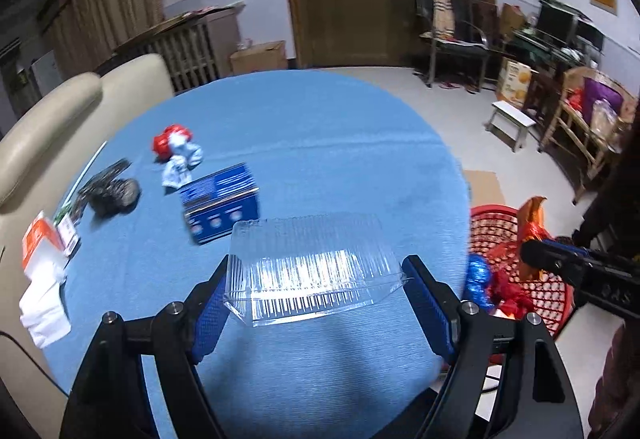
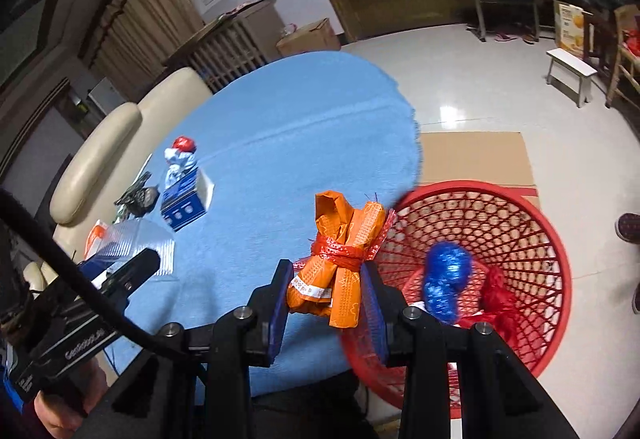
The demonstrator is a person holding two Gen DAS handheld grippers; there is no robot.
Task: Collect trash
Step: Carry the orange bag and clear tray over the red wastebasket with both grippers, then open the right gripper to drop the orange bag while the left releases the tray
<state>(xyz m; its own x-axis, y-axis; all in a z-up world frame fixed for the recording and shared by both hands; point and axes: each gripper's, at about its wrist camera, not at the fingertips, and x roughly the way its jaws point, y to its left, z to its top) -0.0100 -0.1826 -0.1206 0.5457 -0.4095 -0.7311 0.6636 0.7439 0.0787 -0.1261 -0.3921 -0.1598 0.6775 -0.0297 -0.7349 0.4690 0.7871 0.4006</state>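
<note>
My left gripper (image 1: pixel 314 279) is shut on a clear ribbed plastic container (image 1: pixel 312 267), held over the blue table (image 1: pixel 320 143). My right gripper (image 2: pixel 326 279) is shut on an orange wrapper bundle (image 2: pixel 344 263) tied with red ribbon, at the table's right edge beside the red mesh basket (image 2: pixel 500 207). The basket holds a blue foil ball (image 2: pixel 446 279) and red crumpled trash (image 2: pixel 498 299). On the table lie a blue box (image 1: pixel 220 203), a red and white crumpled wrapper (image 1: pixel 176 151), a black crumpled bag (image 1: pixel 112 191) and an orange-white packet (image 1: pixel 40 243).
A cream sofa (image 1: pixel 60 119) borders the table's left side. White tissue (image 1: pixel 44 307) lies at the table's left edge. Cardboard (image 2: pixel 476 155) lies on the floor behind the basket. A white stool (image 2: pixel 570 69) and chairs stand far right.
</note>
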